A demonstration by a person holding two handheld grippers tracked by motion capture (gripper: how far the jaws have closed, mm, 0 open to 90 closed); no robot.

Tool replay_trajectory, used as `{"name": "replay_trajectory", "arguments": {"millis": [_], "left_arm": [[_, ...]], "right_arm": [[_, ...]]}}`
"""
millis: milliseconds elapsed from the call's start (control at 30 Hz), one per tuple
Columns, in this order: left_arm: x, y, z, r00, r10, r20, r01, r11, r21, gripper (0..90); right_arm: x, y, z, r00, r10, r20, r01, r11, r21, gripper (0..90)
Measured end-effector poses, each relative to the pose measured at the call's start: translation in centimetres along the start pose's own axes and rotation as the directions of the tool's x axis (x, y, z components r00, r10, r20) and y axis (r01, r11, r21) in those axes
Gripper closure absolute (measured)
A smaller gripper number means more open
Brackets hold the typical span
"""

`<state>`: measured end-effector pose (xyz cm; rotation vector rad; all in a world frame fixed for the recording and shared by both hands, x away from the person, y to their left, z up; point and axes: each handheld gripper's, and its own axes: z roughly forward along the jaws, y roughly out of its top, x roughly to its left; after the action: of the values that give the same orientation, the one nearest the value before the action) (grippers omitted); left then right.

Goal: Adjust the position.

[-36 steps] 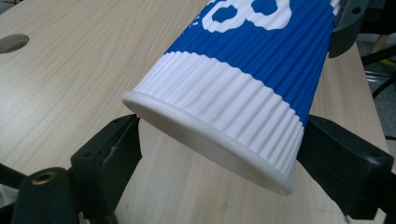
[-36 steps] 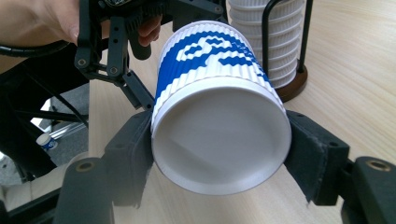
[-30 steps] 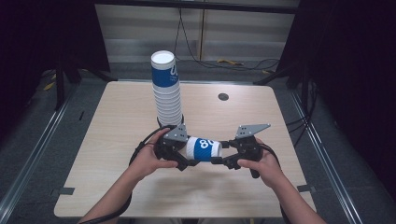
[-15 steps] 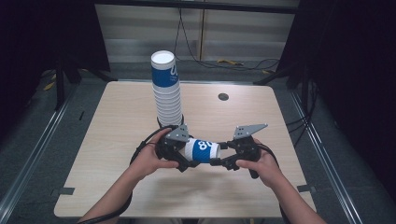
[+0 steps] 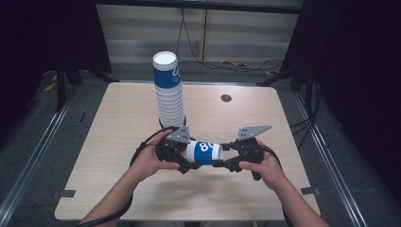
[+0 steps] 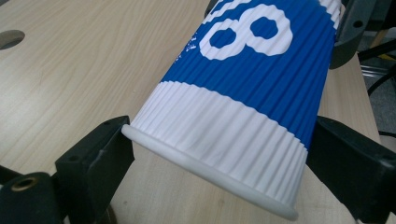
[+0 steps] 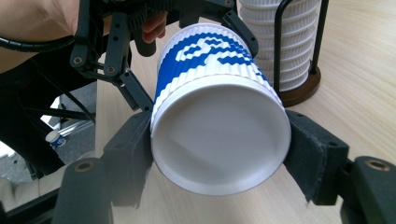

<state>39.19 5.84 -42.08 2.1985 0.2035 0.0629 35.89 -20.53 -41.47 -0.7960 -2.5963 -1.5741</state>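
Paper cup held level between both tools, above the worktop.
Right tool (image 7: 219,149) clamps the cup (image 5: 204,152) at its base; left tool (image 6: 219,158), jaws just widened, seemingly brackets the rim loosely (light, crushable: grip gently); beyond stands the cup stack (image 5: 168,90).

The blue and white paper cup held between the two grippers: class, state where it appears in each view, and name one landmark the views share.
High view: cup lying sideways at lower centre.
Left gripper view: cup from lower middle to upper right, rim nearest.
Right gripper view: cup at centre, base nearest.
Shared landmark: the wooden table.
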Motion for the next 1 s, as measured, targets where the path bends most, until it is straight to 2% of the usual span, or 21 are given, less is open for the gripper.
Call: {"name": "replay_trajectory", "arguments": {"millis": [100, 433, 567, 867, 1000], "left_arm": [[0.01, 0.08, -0.14, 0.9999, -0.011, -0.007, 0.011, 0.9999, 0.000, 9.5], [-0.02, -0.08, -0.02, 0.9991, -0.041, 0.008, 0.041, 0.9989, 0.022, 11.1], [-0.07, -0.14, 0.20, 0.9997, -0.026, 0.000, 0.026, 0.9994, 0.021, 10.3], [-0.04, -0.21, 0.27, 0.9996, -0.027, 0.005, 0.027, 0.9995, 0.014, 10.0], [0.05, -0.30, 0.35, 0.9997, -0.026, 0.001, 0.026, 0.9991, 0.035, 10.1]], "right_arm": [[-0.05, 0.11, -0.04, 1.0000, 0.006, -0.004, -0.006, 1.000, -0.012, 29.4], [-0.15, 0.01, 0.02, 1.0000, 0.006, -0.003, -0.006, 1.000, -0.029, 29.3], [-0.10, -0.02, 0.01, 1.0000, -0.007, 0.003, 0.007, 1.000, -0.017, 29.3], [-0.24, -0.16, -0.04, 1.0000, 0.004, -0.004, -0.004, 1.000, -0.022, 29.2], [-0.34, -0.24, 0.13, 0.9999, 0.012, -0.002, -0.012, 1.000, -0.016, 29.1]]}}
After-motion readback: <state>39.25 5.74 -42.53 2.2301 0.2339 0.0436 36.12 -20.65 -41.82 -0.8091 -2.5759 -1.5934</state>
